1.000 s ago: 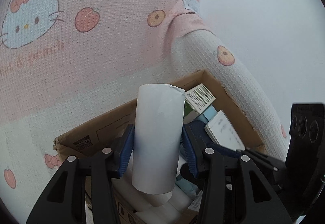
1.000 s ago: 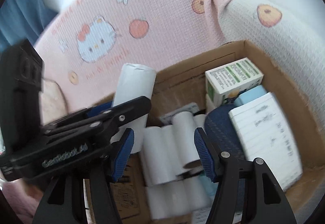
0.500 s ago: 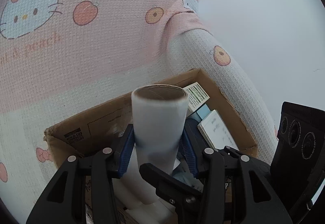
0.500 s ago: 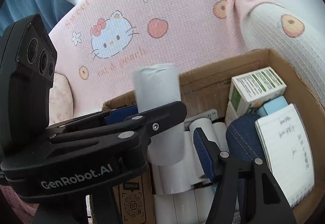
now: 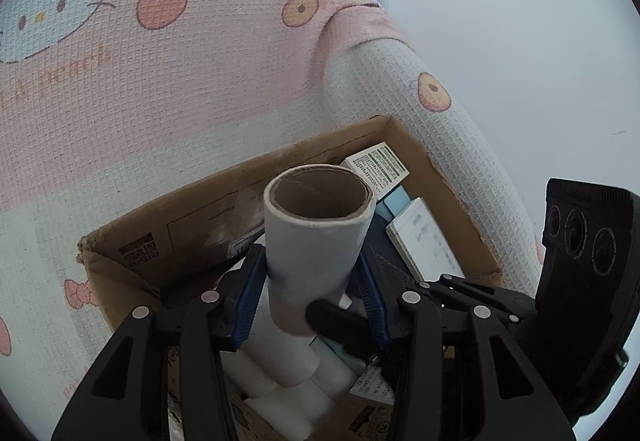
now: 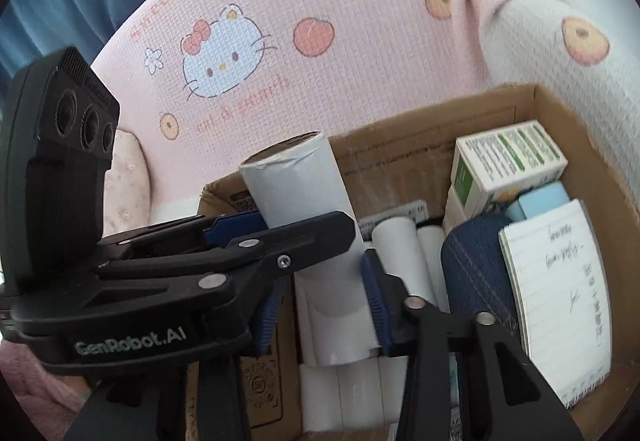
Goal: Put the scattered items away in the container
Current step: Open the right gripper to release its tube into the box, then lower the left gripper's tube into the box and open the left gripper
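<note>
My left gripper [image 5: 310, 291] clamps one white paper roll [image 5: 318, 241] between its two blue pads, upright and tilted a little, its brown cardboard core open at the top. My right gripper [image 6: 326, 299] has just been closing and now has its two blue pads on the lower part of that same roll [image 6: 316, 241], one on each side, so both tools hold the single roll above the box. In the left wrist view one black finger of the right gripper crosses in front of the roll's base.

Below the roll is the one cardboard box [image 6: 440, 129], open at the top. Inside I count several more white rolls [image 6: 400, 253] lying side by side; the exact number is hidden by my fingers. Right of them lie one dark blue denim pouch [image 6: 474, 253], one lined notepad [image 6: 560, 281] with handwriting, one green-and-white carton [image 6: 508, 157] and one pale blue block [image 6: 540, 199].

The box rests on a pink cartoon-cat blanket [image 6: 340, 1] printed with peaches.
</note>
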Action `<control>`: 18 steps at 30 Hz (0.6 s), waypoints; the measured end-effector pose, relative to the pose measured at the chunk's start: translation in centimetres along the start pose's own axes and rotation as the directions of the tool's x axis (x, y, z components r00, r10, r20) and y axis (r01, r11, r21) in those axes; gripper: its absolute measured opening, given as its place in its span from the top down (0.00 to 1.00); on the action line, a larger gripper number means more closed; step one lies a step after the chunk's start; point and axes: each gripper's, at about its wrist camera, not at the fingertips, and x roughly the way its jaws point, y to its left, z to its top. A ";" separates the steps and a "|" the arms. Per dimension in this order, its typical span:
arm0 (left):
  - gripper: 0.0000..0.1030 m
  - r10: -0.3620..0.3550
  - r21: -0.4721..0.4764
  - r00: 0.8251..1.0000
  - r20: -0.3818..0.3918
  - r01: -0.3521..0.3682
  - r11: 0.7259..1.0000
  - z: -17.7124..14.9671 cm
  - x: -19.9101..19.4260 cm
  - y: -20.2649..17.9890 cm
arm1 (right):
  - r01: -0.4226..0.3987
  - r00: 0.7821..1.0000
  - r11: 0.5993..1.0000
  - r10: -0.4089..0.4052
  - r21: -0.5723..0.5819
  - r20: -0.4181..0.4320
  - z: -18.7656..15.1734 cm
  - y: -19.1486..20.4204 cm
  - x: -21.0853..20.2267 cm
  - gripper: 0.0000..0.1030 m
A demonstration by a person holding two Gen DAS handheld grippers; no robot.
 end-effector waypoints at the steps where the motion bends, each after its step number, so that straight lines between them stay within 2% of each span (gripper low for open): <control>1: 0.52 -0.004 -0.009 1.000 -0.006 0.004 1.000 0.1 0.1 0.2 | -0.006 1.000 1.000 0.006 0.014 -0.009 0.0 -0.3 -0.1 0.80; 3: 0.52 -0.022 -0.032 0.999 -0.033 0.021 0.999 0.1 0.5 0.5 | -0.008 1.000 1.000 0.009 0.020 -0.028 -0.1 -0.8 0.0 0.80; 5: 0.53 -0.013 -0.032 0.999 -0.045 0.012 0.999 0.2 0.6 0.2 | 0.005 0.999 1.000 -0.006 -0.024 -0.044 -0.2 -0.7 0.1 0.80; 8: 0.53 -0.037 -0.056 0.997 -0.069 0.033 0.998 0.3 1.0 0.0 | 0.097 0.995 0.981 -0.102 -0.167 -0.019 -0.8 0.8 -0.3 0.79; 10: 0.53 -0.041 -0.069 0.996 -0.083 0.035 0.997 0.4 1.0 0.0 | 0.170 0.985 0.953 -0.175 -0.249 0.004 -1.2 1.6 -0.5 0.70; 12: 0.53 -0.052 -0.081 0.994 -0.093 0.045 0.996 0.3 1.0 0.1 | 0.234 0.971 0.924 -0.239 -0.301 0.021 -1.4 1.9 -0.4 0.48; 13: 0.53 -0.068 -0.088 0.993 -0.099 0.060 0.994 0.4 0.9 0.2 | 0.251 0.966 0.915 -0.257 -0.315 0.024 -1.4 1.9 -0.4 0.46; 15: 0.54 -0.084 -0.107 0.992 -0.092 0.074 0.992 0.4 0.6 0.5 | 0.235 0.971 0.919 -0.239 -0.318 0.027 -1.4 1.7 -0.5 0.46; 18: 0.53 -0.145 -0.131 0.986 -0.080 0.134 0.982 0.3 0.2 0.7 | 0.159 0.987 0.944 -0.155 -0.289 0.036 -1.0 1.3 -0.8 0.46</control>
